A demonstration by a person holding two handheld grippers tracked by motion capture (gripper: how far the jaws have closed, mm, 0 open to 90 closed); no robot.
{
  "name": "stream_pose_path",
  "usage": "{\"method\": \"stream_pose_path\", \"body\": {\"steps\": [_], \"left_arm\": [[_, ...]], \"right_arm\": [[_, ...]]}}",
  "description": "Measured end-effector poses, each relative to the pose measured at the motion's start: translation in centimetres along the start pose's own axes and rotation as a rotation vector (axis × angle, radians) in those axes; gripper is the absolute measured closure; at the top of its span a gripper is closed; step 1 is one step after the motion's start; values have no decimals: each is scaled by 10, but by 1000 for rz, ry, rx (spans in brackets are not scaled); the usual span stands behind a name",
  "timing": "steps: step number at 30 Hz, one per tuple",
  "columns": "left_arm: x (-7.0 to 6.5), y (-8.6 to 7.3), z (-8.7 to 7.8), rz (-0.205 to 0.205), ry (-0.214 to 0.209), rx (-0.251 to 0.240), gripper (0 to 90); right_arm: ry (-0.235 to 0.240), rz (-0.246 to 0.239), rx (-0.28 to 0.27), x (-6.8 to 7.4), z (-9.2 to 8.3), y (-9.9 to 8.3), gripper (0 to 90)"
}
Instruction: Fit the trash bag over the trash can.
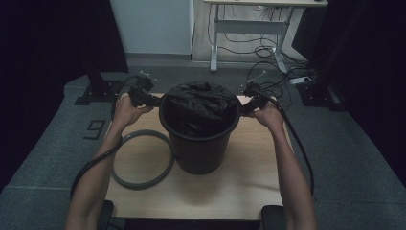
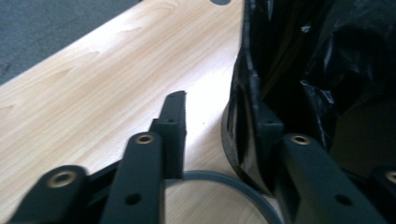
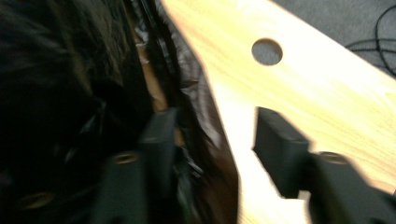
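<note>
High view: a black bin [image 1: 199, 143] stands near the middle of the wooden table [image 1: 249, 187], lined with a black bag [image 1: 201, 108] whose edge is folded over the rim. A grey ring [image 1: 142, 159] lies flat on the table just to the bin's left, close against its base. The person's forearms come in from below. The left gripper [image 1: 154, 100] sits at the rim's left side, the right gripper [image 1: 242, 109] at the rim's right side, both about level with the rim. From this height the jaw gap of either cannot be judged.

Left gripper view: the jaws stand apart and straddle the bin's wall. One jaw is outside over bare table, clear of the bin; the other is inside, against the bag [image 2: 327, 70]. The wall and the bag's folded edge run between them, unclamped. An arc of the ring [image 2: 233, 184] shows on the table below.

Right gripper view: the picture is blurred. The jaws are apart here too. One is inside the bin against the crumpled bag [image 3: 70, 84]; the other hangs outside over the table [image 3: 327, 88], with a plain gap to the wall. The rim lies between them, not pinched. A round hole [image 3: 267, 51] shows in the tabletop beyond.
</note>
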State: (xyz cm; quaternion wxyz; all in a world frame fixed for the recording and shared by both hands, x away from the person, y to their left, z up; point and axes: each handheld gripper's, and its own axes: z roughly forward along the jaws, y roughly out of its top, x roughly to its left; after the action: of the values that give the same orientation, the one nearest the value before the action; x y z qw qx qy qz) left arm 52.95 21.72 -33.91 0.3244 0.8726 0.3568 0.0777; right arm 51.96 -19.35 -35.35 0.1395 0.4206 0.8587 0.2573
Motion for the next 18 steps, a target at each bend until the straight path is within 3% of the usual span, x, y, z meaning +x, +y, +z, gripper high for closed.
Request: {"method": "stream_pose_path", "body": {"steps": [2, 6, 13, 18], "left_arm": [[1, -1, -6, 14, -5, -29, 525], [0, -4, -18, 29, -30, -67, 488], [-7, -17, -38, 64, -36, -82, 435], [-10, -19, -63, 80, -39, -137, 379]], "right_arm": [[12, 7, -29, -2, -8, -2, 369], [54, -9, -93, -4, -30, -8, 305], [137, -70, -173, 9, -60, -18, 298], [137, -122, -185, 17, -77, -23, 300]]}}
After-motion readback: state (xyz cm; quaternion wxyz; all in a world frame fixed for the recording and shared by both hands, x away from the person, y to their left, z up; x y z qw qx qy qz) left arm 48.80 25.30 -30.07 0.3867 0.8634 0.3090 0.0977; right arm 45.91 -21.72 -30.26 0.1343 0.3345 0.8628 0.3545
